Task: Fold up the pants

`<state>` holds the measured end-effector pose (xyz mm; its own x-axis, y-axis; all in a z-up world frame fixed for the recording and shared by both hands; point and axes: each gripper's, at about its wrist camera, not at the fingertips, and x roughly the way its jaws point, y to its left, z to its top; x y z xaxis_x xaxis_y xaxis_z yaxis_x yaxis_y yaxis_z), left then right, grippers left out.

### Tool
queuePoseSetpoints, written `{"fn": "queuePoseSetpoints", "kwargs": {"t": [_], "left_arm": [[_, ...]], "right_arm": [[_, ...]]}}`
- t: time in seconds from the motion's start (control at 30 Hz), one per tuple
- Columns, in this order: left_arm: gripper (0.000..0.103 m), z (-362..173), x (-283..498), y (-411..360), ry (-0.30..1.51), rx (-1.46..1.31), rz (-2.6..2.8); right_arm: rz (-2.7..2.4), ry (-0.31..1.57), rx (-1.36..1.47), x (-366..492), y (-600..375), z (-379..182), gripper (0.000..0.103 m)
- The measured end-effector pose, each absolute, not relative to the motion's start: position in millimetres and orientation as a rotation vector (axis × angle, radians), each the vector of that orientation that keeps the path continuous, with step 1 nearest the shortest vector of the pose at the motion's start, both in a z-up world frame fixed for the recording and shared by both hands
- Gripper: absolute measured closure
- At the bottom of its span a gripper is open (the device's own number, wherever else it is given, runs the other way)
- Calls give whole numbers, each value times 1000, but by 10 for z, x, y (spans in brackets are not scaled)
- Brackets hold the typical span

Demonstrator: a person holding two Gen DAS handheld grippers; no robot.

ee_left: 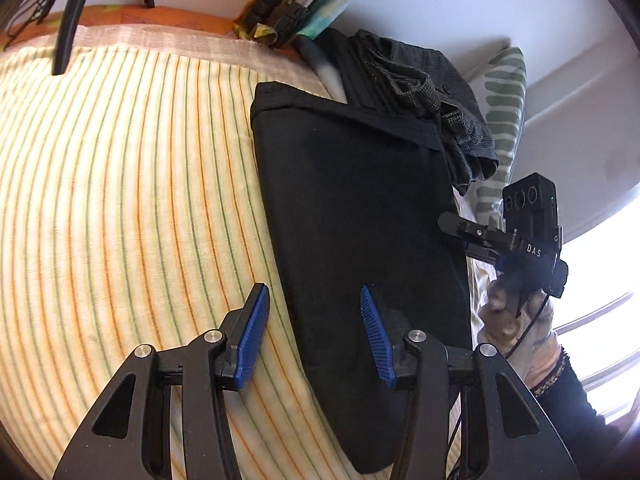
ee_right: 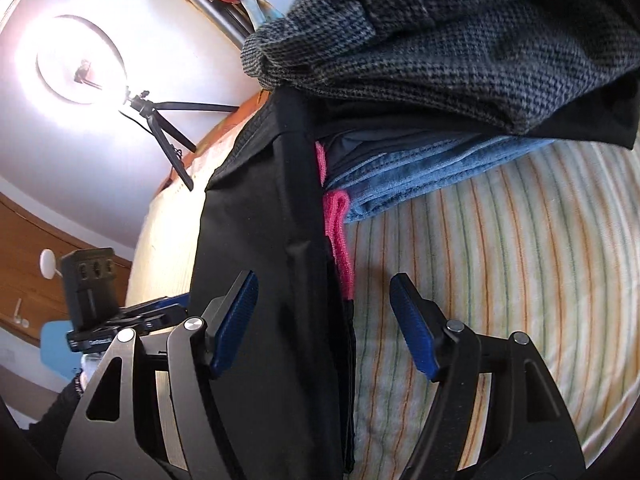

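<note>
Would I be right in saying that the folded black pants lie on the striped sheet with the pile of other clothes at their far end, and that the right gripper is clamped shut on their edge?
Not quite: the right gripper is open, its blue pads clear of the black pants, as the right wrist view shows. The striped sheet and the pile of other clothes are as you say.

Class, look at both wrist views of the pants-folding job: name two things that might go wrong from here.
1. The right gripper is open, straddling the folded black pants' edge beside the pink cloth; closing might pinch that too.
2. The grey knitted garment overhangs the pants' far end, so moving the pants may drag it along.
</note>
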<state>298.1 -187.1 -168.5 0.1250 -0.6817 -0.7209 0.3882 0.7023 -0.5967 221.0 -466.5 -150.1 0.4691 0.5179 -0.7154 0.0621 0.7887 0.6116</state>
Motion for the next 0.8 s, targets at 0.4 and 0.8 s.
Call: {"fn": "queuePoseSetpoints", "kwargs": {"t": [0.4,0.8], "left_arm": [[59,-1688,3084,-2086,1188,-257,-816],[88,-1630,3046,-2127,1128,-239,-772]], "right_arm": [[425,1064,647,2248,-4488,-1610,67],[375,1029,538,2174,-4250,-1330,88]]}}
